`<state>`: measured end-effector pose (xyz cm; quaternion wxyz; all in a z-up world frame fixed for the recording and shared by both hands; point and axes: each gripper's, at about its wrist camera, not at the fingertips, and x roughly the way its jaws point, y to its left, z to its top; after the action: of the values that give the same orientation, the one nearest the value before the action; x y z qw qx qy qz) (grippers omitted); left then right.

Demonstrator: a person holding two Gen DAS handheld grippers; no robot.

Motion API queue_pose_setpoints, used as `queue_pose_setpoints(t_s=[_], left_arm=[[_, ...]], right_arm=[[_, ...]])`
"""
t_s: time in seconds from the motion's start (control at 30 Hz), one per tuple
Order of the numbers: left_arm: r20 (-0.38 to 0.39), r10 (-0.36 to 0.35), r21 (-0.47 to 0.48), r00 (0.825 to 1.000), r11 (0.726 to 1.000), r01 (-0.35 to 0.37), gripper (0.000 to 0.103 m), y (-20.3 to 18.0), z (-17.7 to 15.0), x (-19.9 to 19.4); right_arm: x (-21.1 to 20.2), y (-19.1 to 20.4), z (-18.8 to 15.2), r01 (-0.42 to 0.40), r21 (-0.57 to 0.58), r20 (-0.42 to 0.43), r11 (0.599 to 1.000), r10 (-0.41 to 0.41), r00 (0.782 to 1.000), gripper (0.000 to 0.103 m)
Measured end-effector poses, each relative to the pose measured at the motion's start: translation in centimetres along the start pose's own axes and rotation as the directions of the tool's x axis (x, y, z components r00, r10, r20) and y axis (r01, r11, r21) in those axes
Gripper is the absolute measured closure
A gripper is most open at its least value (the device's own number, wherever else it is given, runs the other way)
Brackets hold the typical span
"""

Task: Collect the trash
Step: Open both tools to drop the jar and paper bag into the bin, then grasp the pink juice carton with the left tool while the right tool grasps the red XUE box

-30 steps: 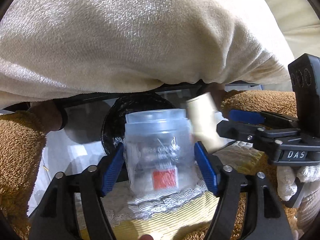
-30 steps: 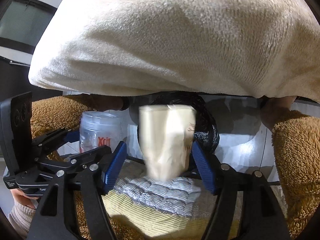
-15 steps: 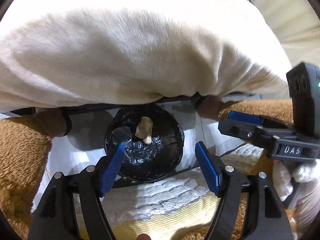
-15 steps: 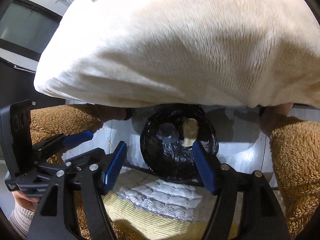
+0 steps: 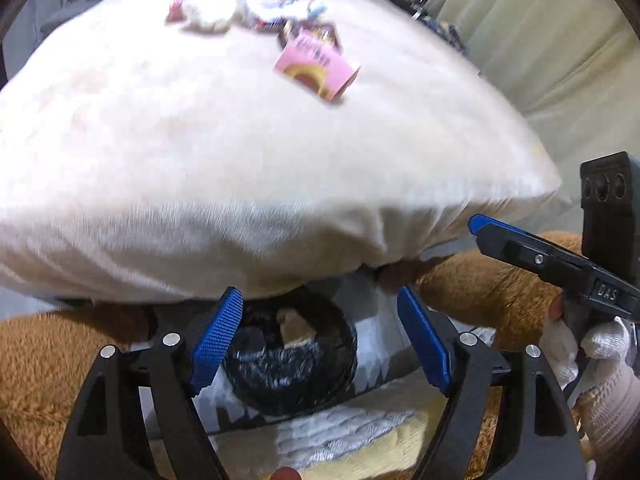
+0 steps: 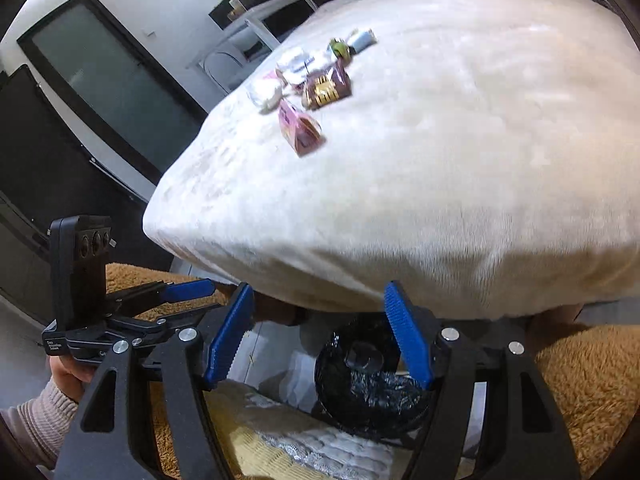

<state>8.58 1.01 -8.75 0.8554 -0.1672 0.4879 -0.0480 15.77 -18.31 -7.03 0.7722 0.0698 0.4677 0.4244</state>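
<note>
Trash remaining lay up and ahead of both tools: a cluster of wrappers [image 5: 256, 12] on the cream blanket [image 5: 240, 160], with a pink carton [image 5: 316, 68] nearest me at its front edge. Bin [image 5: 288, 360], black-lined, sat low between the jaws in both wrist views, a crumpled tan scrap already in it. Left gripper [image 5: 320, 336]: jaws apart, nothing between them, and they had just been opening wider. Right gripper [image 6: 320, 336]: jaws apart, also empty. Carton's long axis ran slantwise across the left view, open end toward the right. From the right view [image 6: 300, 132] it sat left of centre (from the left view nearly straight ahead), so I judged the left hand better lined up for it.
</note>
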Motion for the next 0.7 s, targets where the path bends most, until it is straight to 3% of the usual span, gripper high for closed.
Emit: queue_pose_setpoints(t_s=[0.07, 0.13, 0.33, 0.43, 0.7], left_arm=[[0.033, -0.008, 0.025, 0.999, 1.0, 0.008, 0.024, -0.5, 0.9, -0.7], [0.058, -0.002, 0.063, 0.998, 0.998, -0.002, 0.016, -1.3, 2.1, -1.2], [0.097, -0.011, 0.163, 0.995, 0.987, -0.005, 0.014, -2.2, 6.3, -1.0], [0.118, 0.011, 0.223, 0.993, 0.974, -0.038, 0.007, -2.4, 8.5, -0.5], [0.111, 0.074, 0.347, 0.991, 0.932, -0.109, 0.007, -1.9, 13.1, 2.5]], right_arm=[[-0.6, 0.2, 0.9, -0.01, -0.022, 0.028, 1.0, 0.011, 1.0, 0.035], [-0.8, 0.9, 2.3, -0.013, -0.049, 0.045, 0.999, 0.015, 0.999, 0.035], [-1.1, 0.9, 8.1, -0.007, -0.123, 0.095, 0.992, 0.019, 0.995, 0.033], [-0.4, 0.4, 10.9, -0.002, -0.143, 0.102, 0.99, 0.017, 0.995, 0.022], [3.1, -0.9, 16.9, -0.004, -0.15, 0.091, 0.989, 0.017, 0.996, 0.022]])
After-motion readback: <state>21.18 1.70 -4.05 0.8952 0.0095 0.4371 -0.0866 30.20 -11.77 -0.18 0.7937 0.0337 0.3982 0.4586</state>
